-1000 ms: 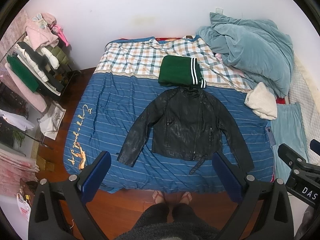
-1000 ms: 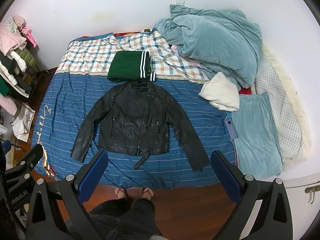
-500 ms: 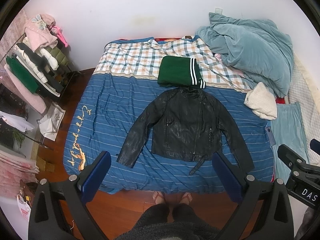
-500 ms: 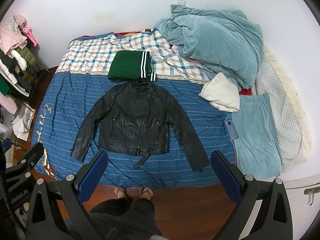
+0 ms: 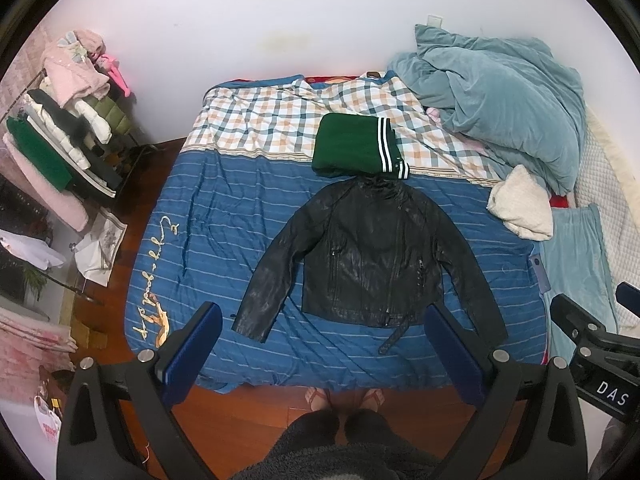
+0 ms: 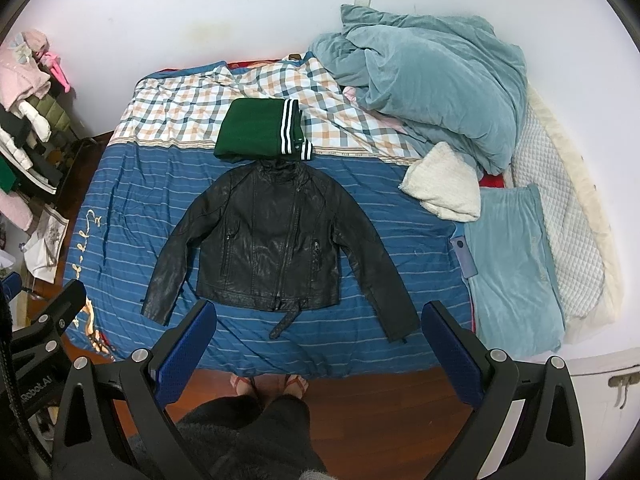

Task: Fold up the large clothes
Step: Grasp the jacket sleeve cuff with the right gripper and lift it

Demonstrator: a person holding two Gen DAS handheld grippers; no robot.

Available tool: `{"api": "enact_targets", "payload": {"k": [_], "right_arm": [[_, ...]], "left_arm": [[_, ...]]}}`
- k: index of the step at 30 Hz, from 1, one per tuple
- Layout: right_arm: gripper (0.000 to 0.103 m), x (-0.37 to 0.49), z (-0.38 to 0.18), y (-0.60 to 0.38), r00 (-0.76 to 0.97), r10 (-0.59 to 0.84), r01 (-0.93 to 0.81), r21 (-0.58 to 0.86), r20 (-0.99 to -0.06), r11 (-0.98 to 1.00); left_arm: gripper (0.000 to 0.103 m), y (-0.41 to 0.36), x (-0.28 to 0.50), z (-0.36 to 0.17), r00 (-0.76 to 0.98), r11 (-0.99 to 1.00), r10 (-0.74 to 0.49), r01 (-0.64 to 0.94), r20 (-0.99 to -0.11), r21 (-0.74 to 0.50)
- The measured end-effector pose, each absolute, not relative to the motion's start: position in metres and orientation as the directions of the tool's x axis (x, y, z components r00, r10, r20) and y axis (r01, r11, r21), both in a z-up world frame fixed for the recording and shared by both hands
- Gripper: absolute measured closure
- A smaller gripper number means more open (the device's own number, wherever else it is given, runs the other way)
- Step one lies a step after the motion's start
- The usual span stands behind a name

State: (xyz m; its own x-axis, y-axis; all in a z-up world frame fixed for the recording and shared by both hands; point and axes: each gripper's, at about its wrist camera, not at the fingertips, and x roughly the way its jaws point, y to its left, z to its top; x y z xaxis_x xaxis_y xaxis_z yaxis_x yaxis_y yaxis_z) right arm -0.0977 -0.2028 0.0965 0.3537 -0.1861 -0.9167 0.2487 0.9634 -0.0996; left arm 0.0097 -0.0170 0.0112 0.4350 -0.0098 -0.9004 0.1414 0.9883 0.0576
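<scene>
One black jacket (image 5: 372,256); one folded green garment (image 5: 352,148); one teal duvet (image 5: 496,92); one white towel (image 5: 520,204).

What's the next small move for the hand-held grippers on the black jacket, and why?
Probably lower both toward the sleeve cuffs to fold the sleeves inward. The black leather jacket lies flat, front up, sleeves spread on the blue striped bedsheet, unfolded. The left hand-held gripper and right hand-held gripper hang open above the near bed edge, holding nothing. The folded green garment touches the collar, so go gently.
</scene>
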Motion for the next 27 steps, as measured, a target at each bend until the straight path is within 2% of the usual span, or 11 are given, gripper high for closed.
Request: {"api": "enact_targets", "payload": {"k": [6,12,16,17,20,21,24,27], "right_arm": [[0.0,-0.08,0.083,-0.209,0.331,-0.168,0.289,-0.07,-0.928,0.955],[0.0,-0.06,0.037,-0.24,0.39,-0.082,0.425,0.1,-0.917,0.9],[0.0,-0.053,-0.038,-0.284,0.346,-0.106,0.578,0.123,-0.932,0.807],[0.005,-0.054,-0.057,-0.295,0.333,-0.107,0.61,0.128,-0.937,0.782],[0.034,-0.055,-0.131,-0.34,0.277,-0.066,0.709,0.158,-0.959,0.687],[0.038,-0.057,-0.159,-0.356,0.253,-0.048,0.737,0.16,-0.966,0.657],[0.038,-0.064,-0.239,-0.4,0.21,0.003,0.811,0.176,-0.978,0.558],[0.037,-0.078,-0.332,-0.445,0.243,0.128,0.872,0.275,-0.961,0.404]], "left_arm": [[0.0,-0.01,0.033,-0.002,0.44,0.987,-0.023,0.155,-0.898,0.051],[0.0,-0.009,0.068,-0.049,0.515,0.98,0.008,0.165,-0.857,0.108],[0.0,-0.021,0.1,-0.105,0.525,0.966,0.076,0.173,-0.848,0.193],[0.0,-0.027,0.111,-0.126,0.514,0.959,0.103,0.174,-0.852,0.221],[0.0,-0.041,0.136,-0.177,0.464,0.951,0.142,0.181,-0.874,0.251],[0.0,-0.045,0.142,-0.192,0.449,0.948,0.161,0.176,-0.879,0.264],[0.0,-0.064,0.166,-0.253,0.388,0.947,0.205,0.151,-0.899,0.282],[0.0,-0.085,0.187,-0.31,0.327,0.943,0.249,0.134,-0.911,0.306]]}}
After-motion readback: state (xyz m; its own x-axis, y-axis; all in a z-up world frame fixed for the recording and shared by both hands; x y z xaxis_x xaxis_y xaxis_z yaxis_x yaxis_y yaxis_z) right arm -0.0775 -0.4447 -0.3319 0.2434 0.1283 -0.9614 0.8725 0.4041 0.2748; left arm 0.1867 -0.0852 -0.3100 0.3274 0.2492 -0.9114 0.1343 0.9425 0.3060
